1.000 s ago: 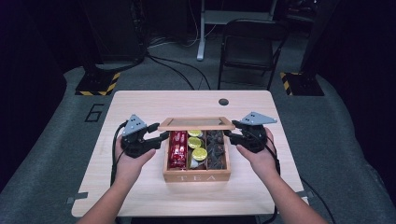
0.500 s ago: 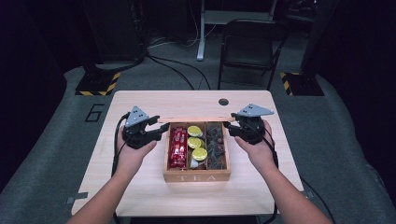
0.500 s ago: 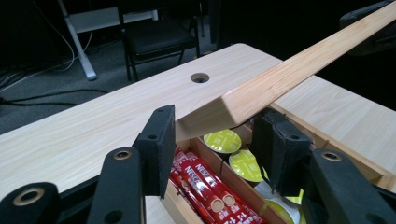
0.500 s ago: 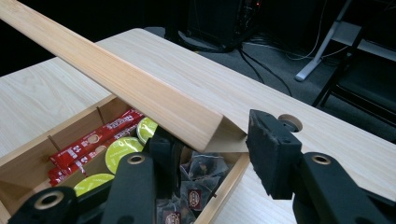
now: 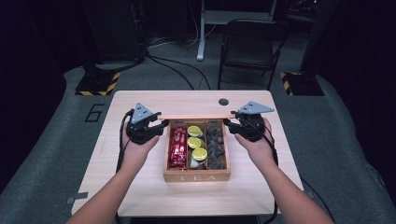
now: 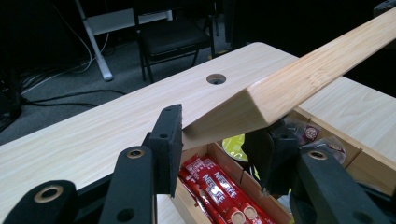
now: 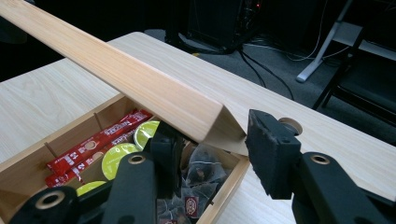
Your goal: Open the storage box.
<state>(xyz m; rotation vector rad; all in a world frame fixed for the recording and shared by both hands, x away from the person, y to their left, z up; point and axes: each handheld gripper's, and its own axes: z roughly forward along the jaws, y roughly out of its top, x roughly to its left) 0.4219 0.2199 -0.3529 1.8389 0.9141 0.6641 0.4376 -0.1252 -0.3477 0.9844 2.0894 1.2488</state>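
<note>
**Jaws clamped on raised lid of tea box**

Jaws, left gripper (image 6: 219,140): black, pinching the left end of the pale bamboo-wood hinged lid (image 6: 299,79), having just closed further onto it; the lid corner sits between the two pads. Seen from above, this gripper (image 5: 156,128) lies at 9 o'clock of the box.

Jaws, right gripper (image 7: 215,140): black, gripping the lid's opposite corner (image 7: 140,84); from above it (image 5: 231,125) lies at 3 o'clock of the box.

Lid, high view (image 5: 196,117): stands on edge along the box's far side, at 12 o'clock, spanning from one gripper to the other.

Rectangular wooden box marked TEA (image 5: 196,177): sits open at the middle of the light wooden table (image 5: 140,186), three compartments.
- Left compartment: red instant-coffee stick sachets (image 5: 178,147).
- Middle compartment: round yellow-green capsules (image 5: 195,143).
- Right compartment: dark pyramid tea bags in clear wrap (image 5: 215,145).

Round cable hole (image 5: 223,101): in the tabletop, beyond the lid, at 1 o'clock.

Black folding chair (image 5: 250,49): on the floor beyond the table, 12 o'clock.
</note>
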